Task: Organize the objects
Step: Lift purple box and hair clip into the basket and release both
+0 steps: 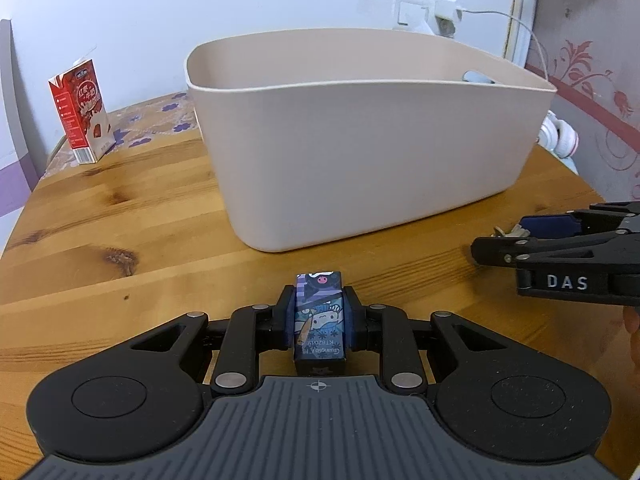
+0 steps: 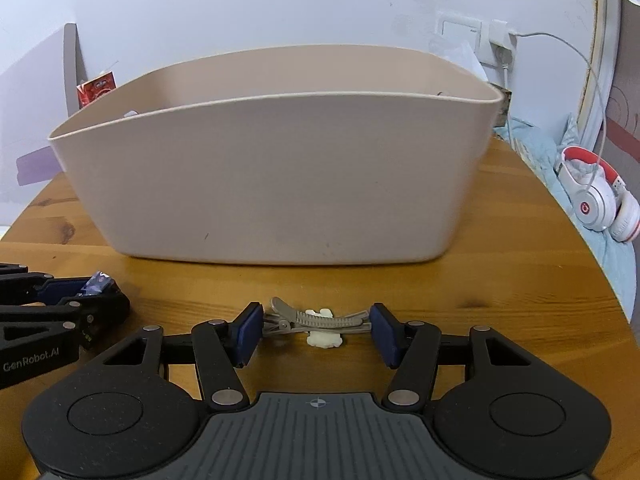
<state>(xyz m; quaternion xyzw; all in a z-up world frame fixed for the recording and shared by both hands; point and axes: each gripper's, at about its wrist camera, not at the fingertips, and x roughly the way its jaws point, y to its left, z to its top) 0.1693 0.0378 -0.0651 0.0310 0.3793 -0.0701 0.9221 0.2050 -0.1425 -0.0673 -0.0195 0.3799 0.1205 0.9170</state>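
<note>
My left gripper [image 1: 319, 318] is shut on a small box with a cartoon print [image 1: 319, 320], just above the wooden table in front of a beige plastic bin [image 1: 360, 160]. It also shows in the right wrist view [image 2: 96, 292] at the left, box tip [image 2: 96, 282] between its fingers. My right gripper [image 2: 316, 330] has its blue pads touching both ends of a grey hair clip with a cream bow [image 2: 318, 322] lying on the table. In the left wrist view the right gripper [image 1: 500, 240] is at the far right.
A red milk carton [image 1: 82, 114] stands at the table's back left. White and red headphones [image 2: 600, 196] lie on blue cloth off the right edge. A charger and cable [image 2: 504, 36] hang on the wall behind the bin [image 2: 280, 176].
</note>
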